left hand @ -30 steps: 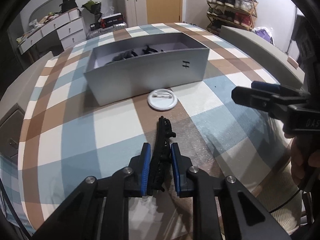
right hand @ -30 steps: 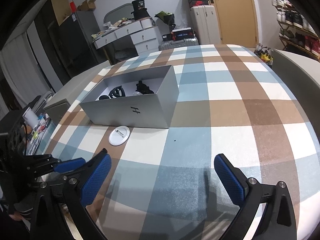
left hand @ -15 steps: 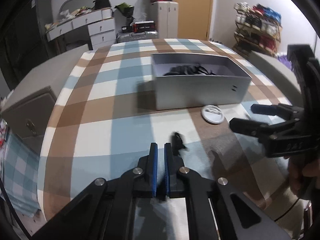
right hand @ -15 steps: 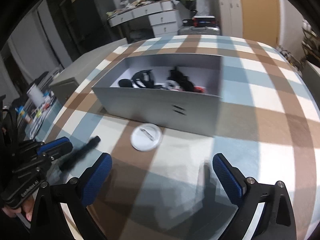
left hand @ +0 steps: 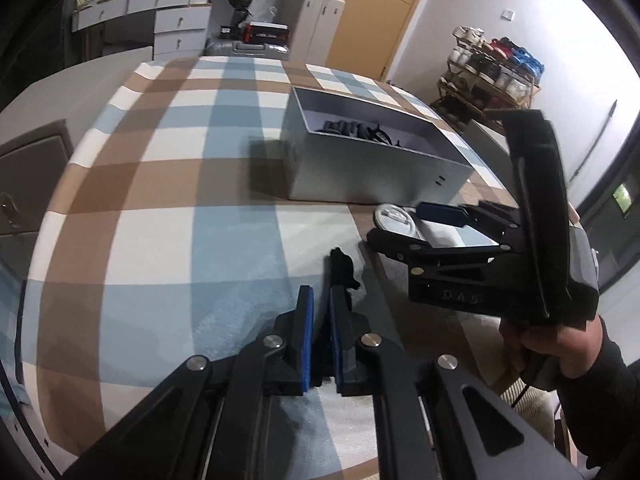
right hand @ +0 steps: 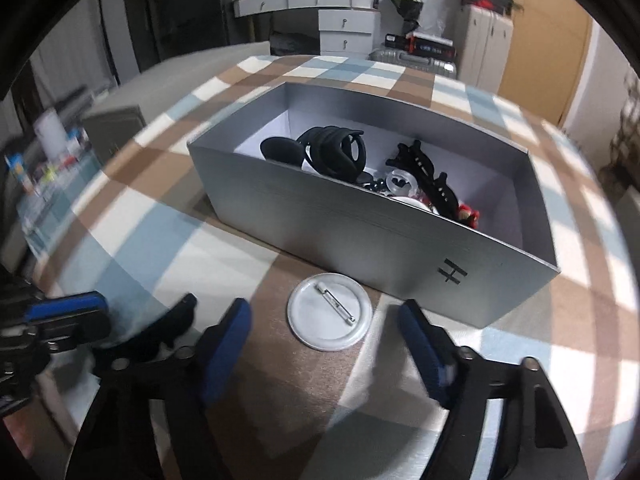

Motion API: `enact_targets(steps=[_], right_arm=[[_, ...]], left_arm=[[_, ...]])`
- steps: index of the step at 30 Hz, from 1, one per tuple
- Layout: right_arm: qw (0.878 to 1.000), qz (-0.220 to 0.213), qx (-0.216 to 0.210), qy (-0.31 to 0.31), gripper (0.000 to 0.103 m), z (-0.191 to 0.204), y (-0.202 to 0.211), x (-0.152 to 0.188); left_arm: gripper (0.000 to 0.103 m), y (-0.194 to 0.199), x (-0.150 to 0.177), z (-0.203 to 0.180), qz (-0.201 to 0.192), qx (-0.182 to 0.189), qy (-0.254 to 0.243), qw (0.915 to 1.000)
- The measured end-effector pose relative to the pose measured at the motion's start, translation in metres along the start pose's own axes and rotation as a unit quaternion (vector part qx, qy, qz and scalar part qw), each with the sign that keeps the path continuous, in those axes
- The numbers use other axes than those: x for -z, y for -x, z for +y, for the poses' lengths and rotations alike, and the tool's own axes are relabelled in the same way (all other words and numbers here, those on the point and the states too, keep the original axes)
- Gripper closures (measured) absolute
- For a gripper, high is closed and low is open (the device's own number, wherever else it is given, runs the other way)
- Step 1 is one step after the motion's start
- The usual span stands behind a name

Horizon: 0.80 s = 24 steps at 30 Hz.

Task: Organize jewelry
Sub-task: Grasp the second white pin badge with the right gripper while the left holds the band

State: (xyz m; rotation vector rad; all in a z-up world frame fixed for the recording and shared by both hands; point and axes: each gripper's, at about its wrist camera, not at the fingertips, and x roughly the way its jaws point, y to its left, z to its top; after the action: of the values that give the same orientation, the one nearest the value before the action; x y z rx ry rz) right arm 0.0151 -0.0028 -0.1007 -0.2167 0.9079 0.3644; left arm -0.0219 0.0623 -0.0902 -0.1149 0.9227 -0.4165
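My left gripper point(left hand: 320, 320) is shut on a black hair clip point(left hand: 342, 270); the clip sticks out past the blue pads, just above the checked cloth. It also shows in the right wrist view point(right hand: 156, 332), blurred. A white round pin badge point(right hand: 330, 310) lies face down in front of the grey box point(right hand: 400, 252); it also shows in the left wrist view point(left hand: 394, 218). My right gripper point(right hand: 326, 344) is open, its pads either side of the badge and a little short of it. The box point(left hand: 360, 172) holds black hair clips point(right hand: 334, 150) and small pieces.
The checked cloth point(left hand: 160, 220) covers the round table. Grey cabinets point(left hand: 28, 176) stand past the left edge. White drawers point(right hand: 344, 20) and a suitcase stand behind; a shoe rack point(left hand: 492, 68) is at the right.
My left gripper has shut on the black clip and swung left with it. My right gripper has moved in toward the badge and box and has narrowed its opening.
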Motion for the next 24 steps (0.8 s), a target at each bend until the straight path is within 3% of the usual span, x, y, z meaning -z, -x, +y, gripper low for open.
enact_targets(steps=[3, 6, 8, 16, 21, 24], right_arm=[[1.0, -0.001, -0.01, 0.006, 0.046, 0.0, 0.002, 0.002], [1.0, -0.007, -0.015, 0.011, 0.063, 0.0, 0.003, 0.002], [1.0, -0.009, -0.016, 0.011, 0.063, 0.0, 0.004, 0.003], [0.999, -0.017, -0.029, -0.013, 0.063, -0.008, 0.007, 0.005], [0.998, -0.022, -0.042, -0.03, 0.063, -0.018, 0.015, 0.013], [0.998, -0.029, -0.038, -0.033, 0.063, -0.025, 0.022, 0.018]], left_arm=[[0.089, -0.001, 0.001, 0.001, 0.003, 0.001, 0.001, 1.0], [0.078, -0.005, 0.001, 0.004, 0.012, 0.009, 0.012, 0.9998], [0.066, -0.006, 0.002, 0.005, 0.016, 0.011, 0.016, 0.9997], [0.062, -0.011, 0.006, -0.007, 0.035, -0.001, -0.018, 0.9992], [0.063, -0.014, 0.008, -0.019, 0.042, -0.035, -0.063, 0.9965], [0.072, -0.015, 0.007, -0.021, 0.042, -0.046, -0.065, 0.9959]])
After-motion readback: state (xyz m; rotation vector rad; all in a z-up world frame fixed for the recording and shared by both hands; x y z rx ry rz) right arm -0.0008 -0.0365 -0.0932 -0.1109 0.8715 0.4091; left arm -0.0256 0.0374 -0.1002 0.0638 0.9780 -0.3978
